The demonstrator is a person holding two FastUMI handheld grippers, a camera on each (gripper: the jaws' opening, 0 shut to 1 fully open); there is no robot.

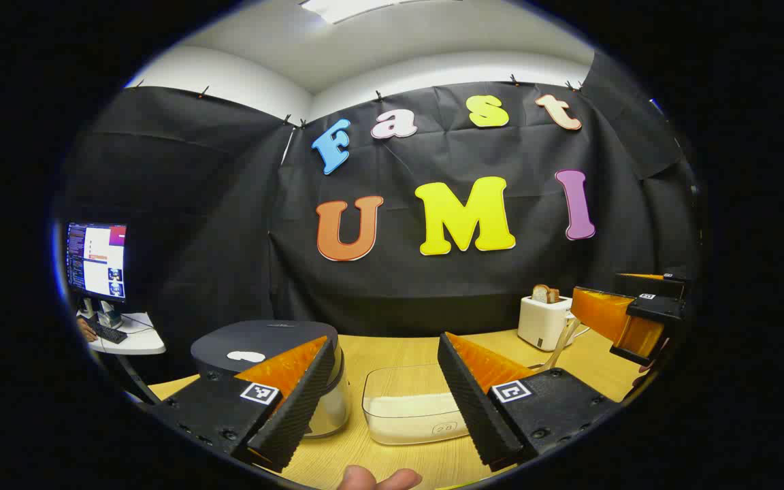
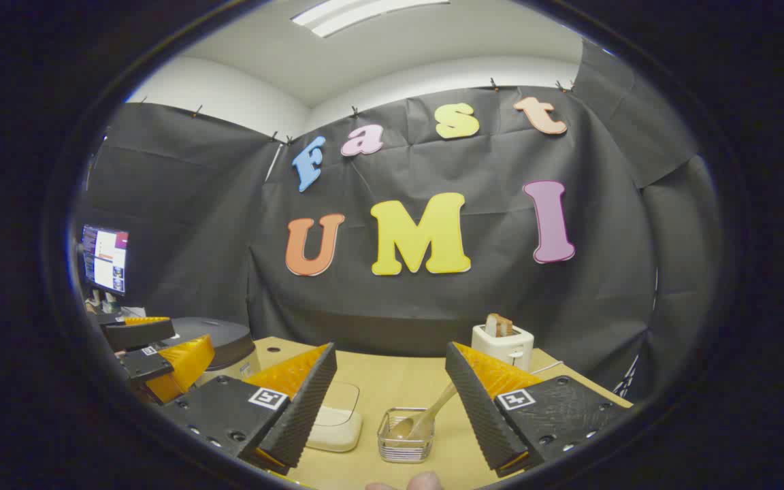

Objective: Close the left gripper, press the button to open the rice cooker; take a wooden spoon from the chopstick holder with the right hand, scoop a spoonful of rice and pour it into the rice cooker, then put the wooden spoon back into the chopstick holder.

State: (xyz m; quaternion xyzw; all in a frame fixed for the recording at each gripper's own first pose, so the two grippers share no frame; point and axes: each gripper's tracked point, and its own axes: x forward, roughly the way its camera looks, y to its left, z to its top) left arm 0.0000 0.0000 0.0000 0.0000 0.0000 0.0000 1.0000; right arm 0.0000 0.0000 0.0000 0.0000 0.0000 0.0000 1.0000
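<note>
The rice cooker (image 1: 259,347) has a dark lid, closed, and sits at the left of the wooden table; part of it appears at the left in the right gripper view (image 2: 218,337). A clear container of white rice (image 1: 409,408) lies beside it, also seen as rice container (image 2: 334,415). A wooden spoon (image 2: 426,415) leans in the small clear chopstick holder (image 2: 404,435). My left gripper (image 1: 385,401) is open above the table's near edge, between cooker and rice. My right gripper (image 2: 388,408) is open just short of the holder; it also appears as right gripper (image 1: 637,320) at the right.
A white toaster (image 1: 545,320) with bread slices stands at the back right of the table, also seen as toaster (image 2: 501,344). A monitor (image 1: 96,262) stands on a side desk at the far left. A fingertip (image 1: 378,480) shows at the bottom edge.
</note>
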